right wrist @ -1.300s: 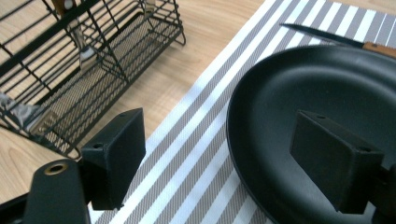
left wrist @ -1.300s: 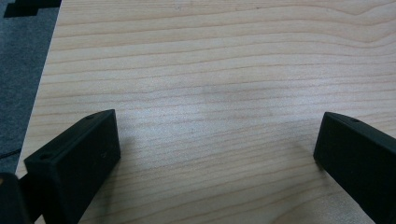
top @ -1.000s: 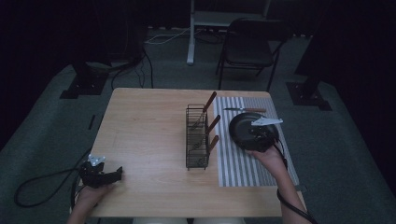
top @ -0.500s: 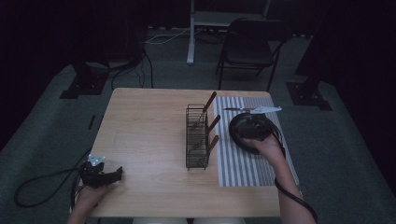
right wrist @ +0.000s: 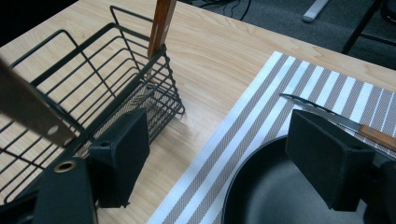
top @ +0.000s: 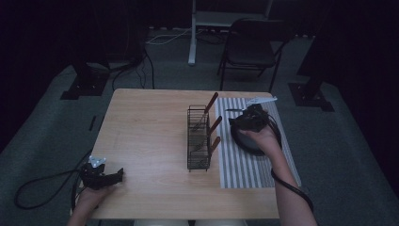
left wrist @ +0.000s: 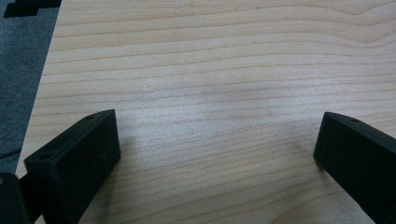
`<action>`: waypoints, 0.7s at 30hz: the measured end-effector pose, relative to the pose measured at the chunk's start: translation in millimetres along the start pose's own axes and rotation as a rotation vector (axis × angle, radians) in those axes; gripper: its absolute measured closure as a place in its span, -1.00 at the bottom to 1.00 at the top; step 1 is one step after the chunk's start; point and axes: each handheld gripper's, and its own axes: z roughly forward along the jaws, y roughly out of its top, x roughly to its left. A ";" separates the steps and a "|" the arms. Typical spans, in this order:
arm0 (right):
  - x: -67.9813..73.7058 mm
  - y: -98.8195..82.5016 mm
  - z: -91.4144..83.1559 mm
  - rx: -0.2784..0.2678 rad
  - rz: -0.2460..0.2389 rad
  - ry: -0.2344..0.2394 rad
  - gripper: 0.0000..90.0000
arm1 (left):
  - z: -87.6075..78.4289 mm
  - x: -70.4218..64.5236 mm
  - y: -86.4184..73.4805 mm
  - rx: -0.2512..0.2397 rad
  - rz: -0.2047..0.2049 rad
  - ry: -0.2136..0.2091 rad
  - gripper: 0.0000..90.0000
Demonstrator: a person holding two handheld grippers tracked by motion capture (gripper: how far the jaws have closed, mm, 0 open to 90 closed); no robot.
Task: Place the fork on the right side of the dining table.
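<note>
Loading knives into the wire rack (top: 197, 141) looks mostly done: three wooden-handled knives (top: 215, 123) stand in it, just to the left of the right gripper (top: 244, 121). One knife (right wrist: 327, 116) is left, by my reading. It lies flat on the striped mat (top: 244, 169) just ahead of the right gripper, past the far rim of the black pan (right wrist: 271, 186), with its blade pointing toward the rack. The right gripper hangs over the pan with its jaws spread wide and nothing between them, so the last pick is not yet made. After that comes the carry across to the rack and the drop into a free slot.

The left gripper (top: 115, 175) rests on the bare table (left wrist: 210, 70), well apart from the rack. Its jaws are also spread and empty.

Compared with a second ago, the right gripper has shifted from the pan's near right side toward its far edge and a little toward the rack, closing on the lying knife. The left gripper, the rack and the three knives in it sit as they did.
</note>
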 end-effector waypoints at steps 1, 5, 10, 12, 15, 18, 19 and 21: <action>-0.2 1.6 1.2 0.002 0.003 0.001 -0.52 | 0.0 0.0 0.0 0.000 0.000 0.000 -0.99; 0.6 10.0 5.6 0.011 -0.005 0.000 -0.52 | 0.0 0.0 0.0 0.000 0.000 0.000 -0.99; 1.5 21.6 10.7 0.003 0.004 0.016 -0.52 | 0.0 0.0 0.0 0.000 0.000 0.000 -0.99; 3.7 28.6 15.5 0.010 -0.002 0.020 -0.52 | 0.0 0.0 0.0 0.000 0.000 0.000 -0.99; 4.6 32.5 18.5 0.010 -0.002 0.021 -0.52 | 0.0 0.0 0.0 0.000 0.000 0.000 -0.99; 5.9 37.7 22.3 0.003 0.006 0.028 -0.52 | 0.0 0.0 0.0 0.000 0.000 0.000 -0.99; 6.3 38.9 23.4 0.002 0.006 0.027 -0.52 | 0.0 0.0 0.0 0.000 0.000 0.000 -0.99; 7.2 42.0 26.7 -0.001 0.009 0.032 -0.52 | 0.0 0.0 0.0 0.000 0.000 0.000 -0.99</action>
